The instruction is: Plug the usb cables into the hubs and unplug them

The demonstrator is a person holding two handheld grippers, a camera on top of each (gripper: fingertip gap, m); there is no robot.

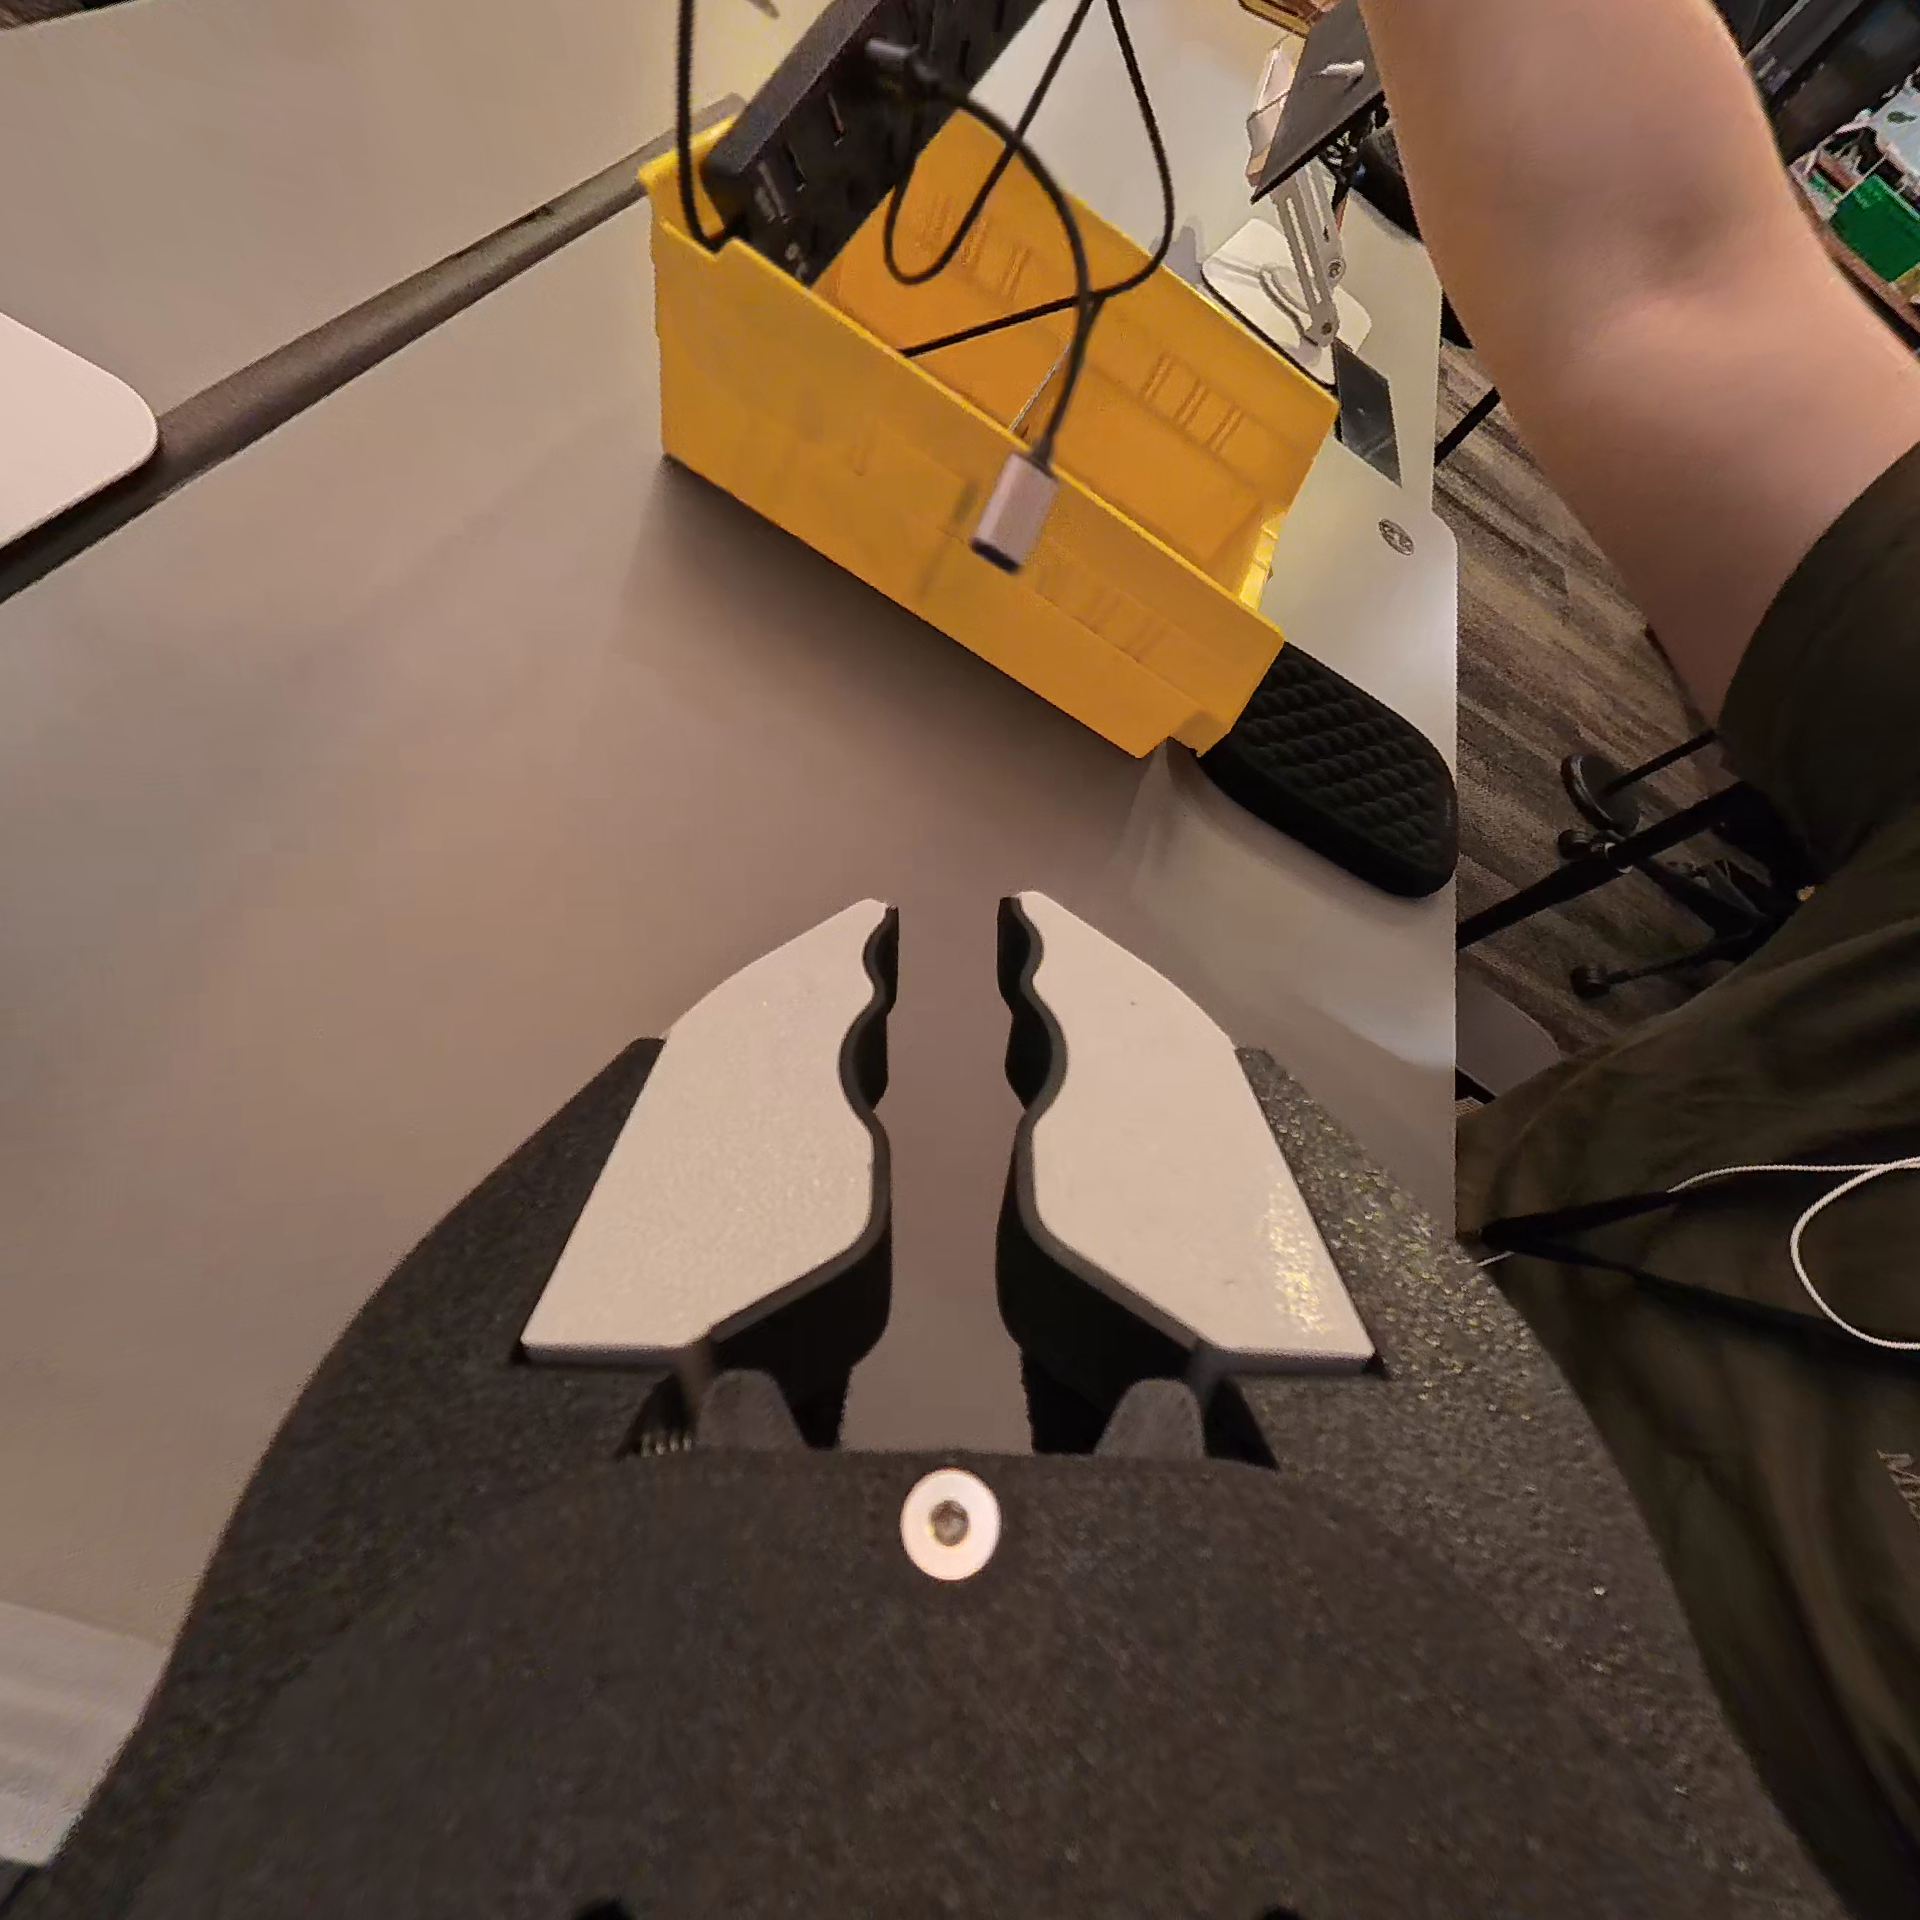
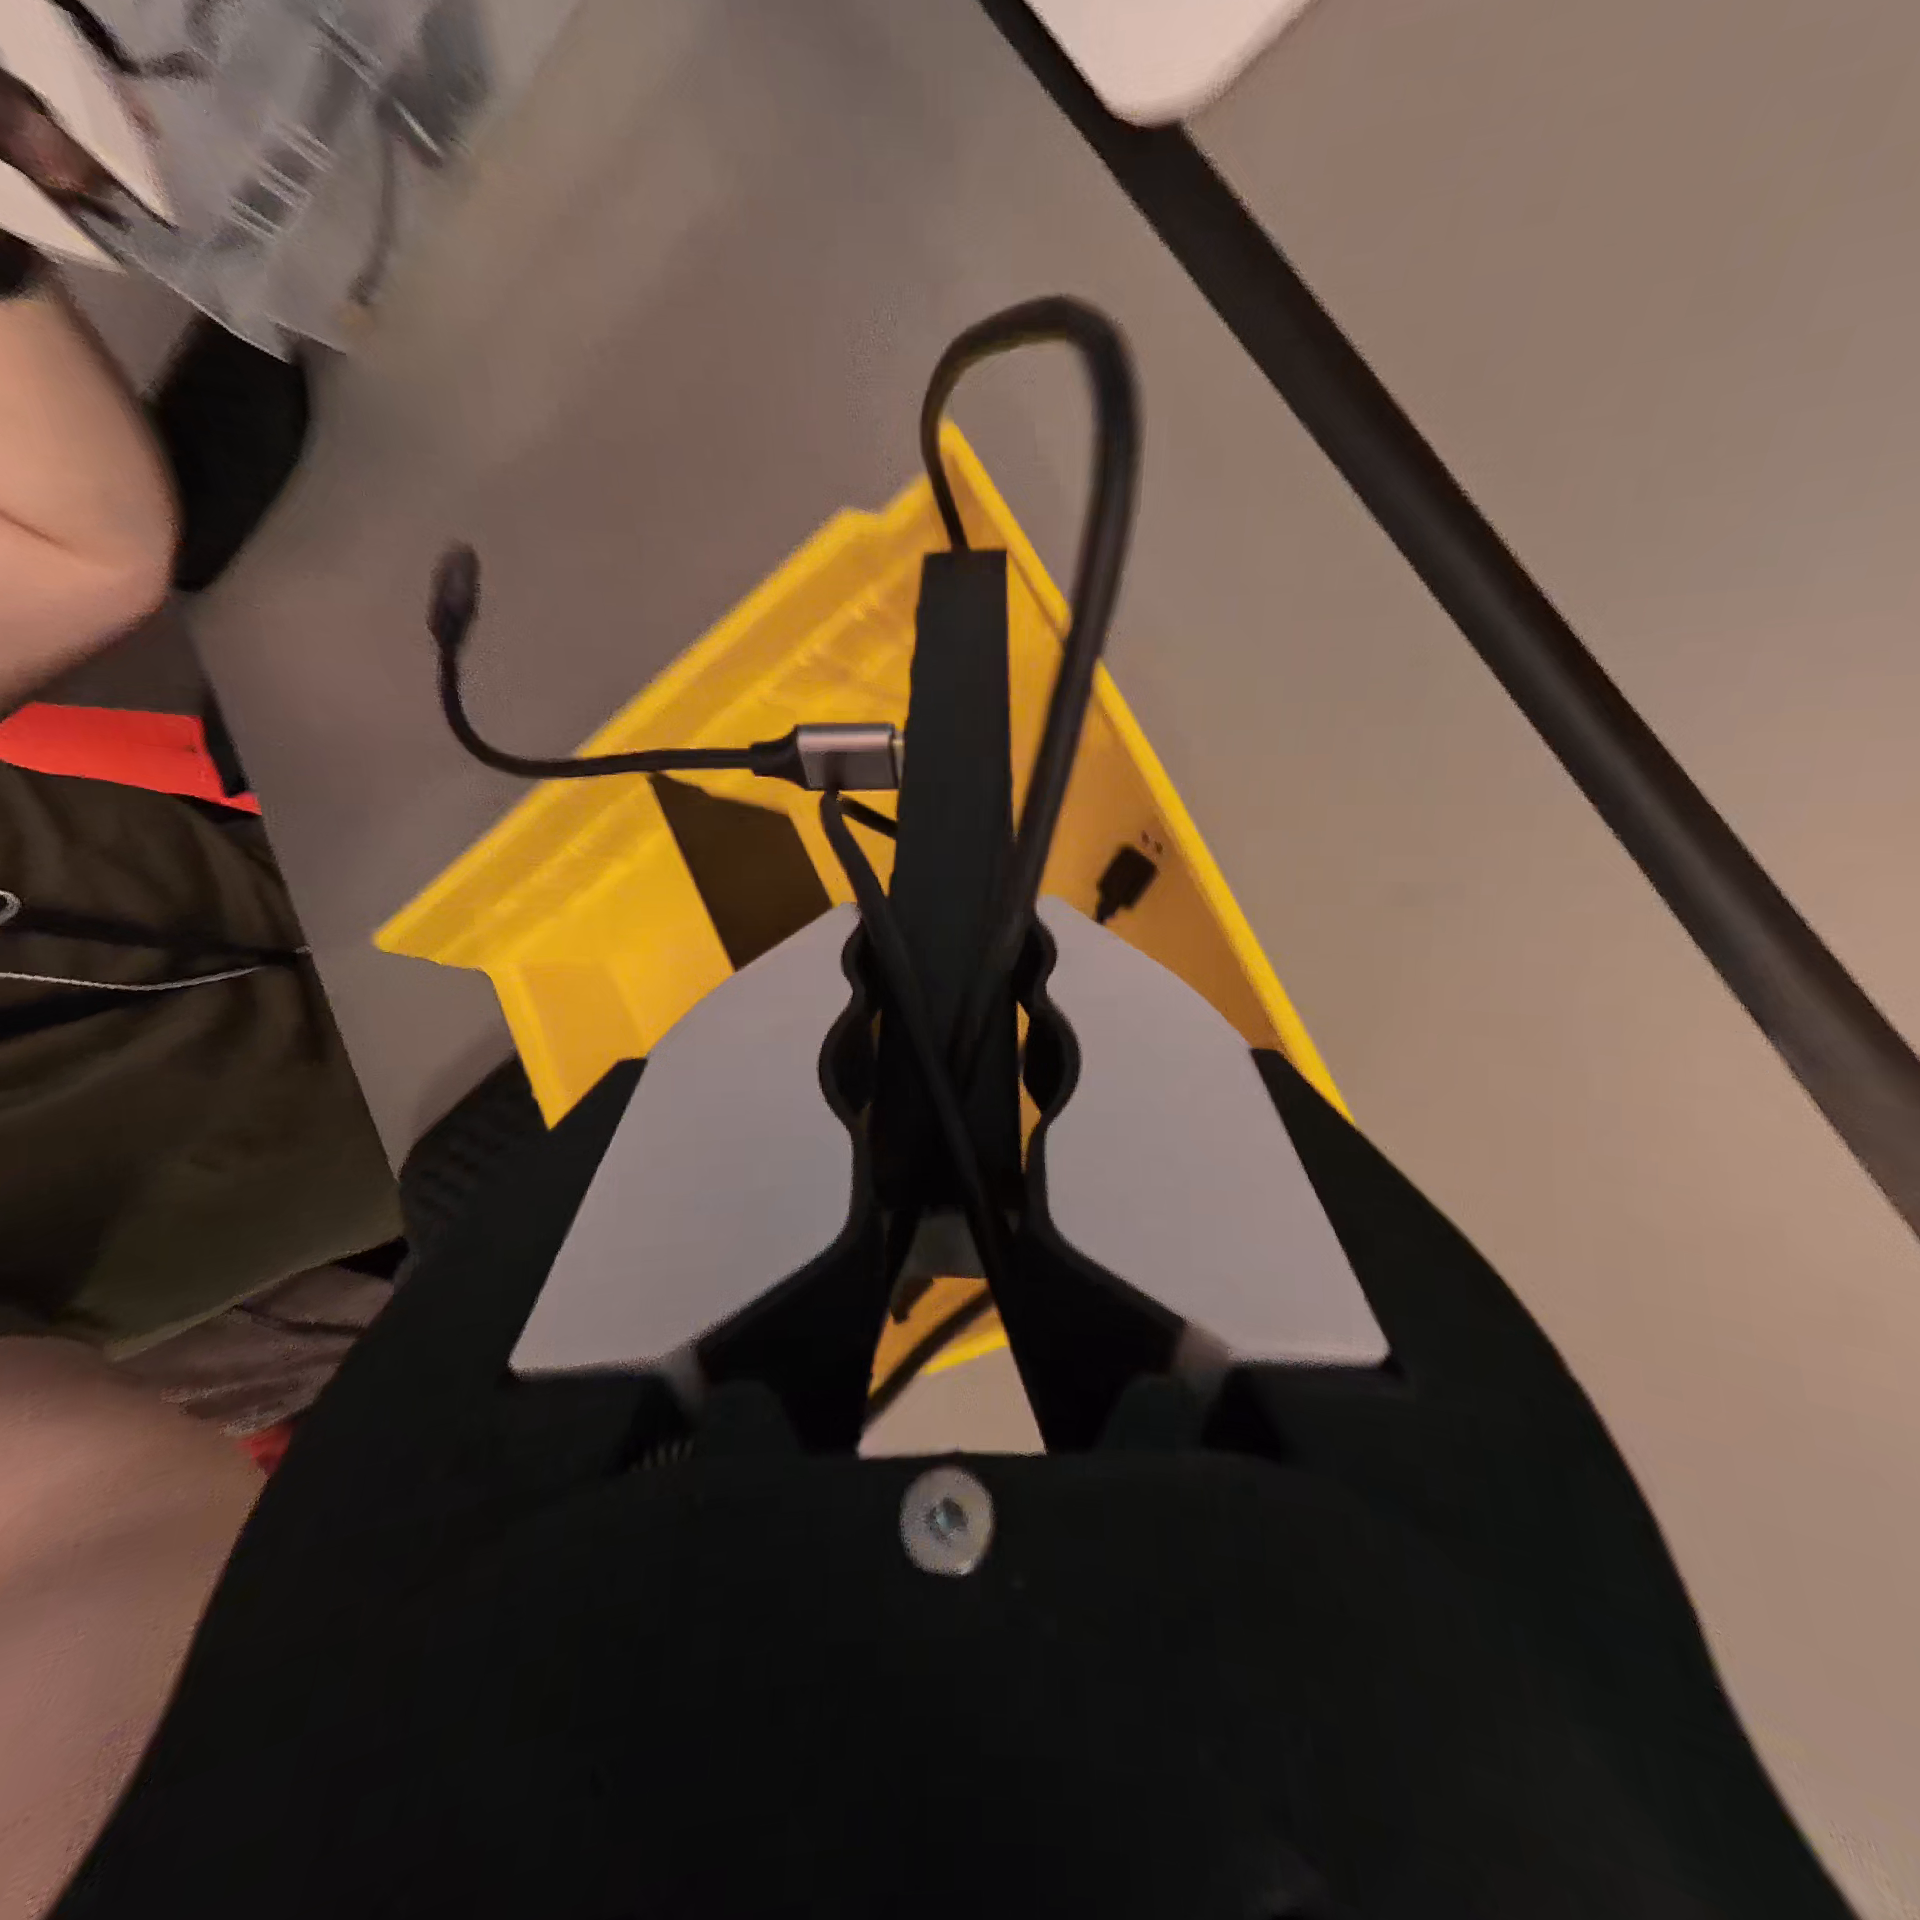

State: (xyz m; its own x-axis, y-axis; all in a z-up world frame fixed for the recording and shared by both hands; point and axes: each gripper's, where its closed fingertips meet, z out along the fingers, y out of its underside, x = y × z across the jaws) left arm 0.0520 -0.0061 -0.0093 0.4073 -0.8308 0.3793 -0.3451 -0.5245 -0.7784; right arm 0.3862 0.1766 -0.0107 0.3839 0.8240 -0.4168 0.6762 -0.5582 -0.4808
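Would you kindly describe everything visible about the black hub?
The hub is a slim, matte black bar, seemingly plastic, with ports along one side. The right gripper clamps it, holding it tilted above the yellow bin. A grey-tipped plug sits in a side port, and a black cable loops from its far end.

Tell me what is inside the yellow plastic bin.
Inside the yellow plastic bin a black rectangular hub leans at the far end; thin black cables hang over its bare orange floor. The near wall hides the lowest part.

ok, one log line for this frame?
left tongs: open, empty, over table | right tongs: shut on black hub, above yellow bin | silver plug: in hub
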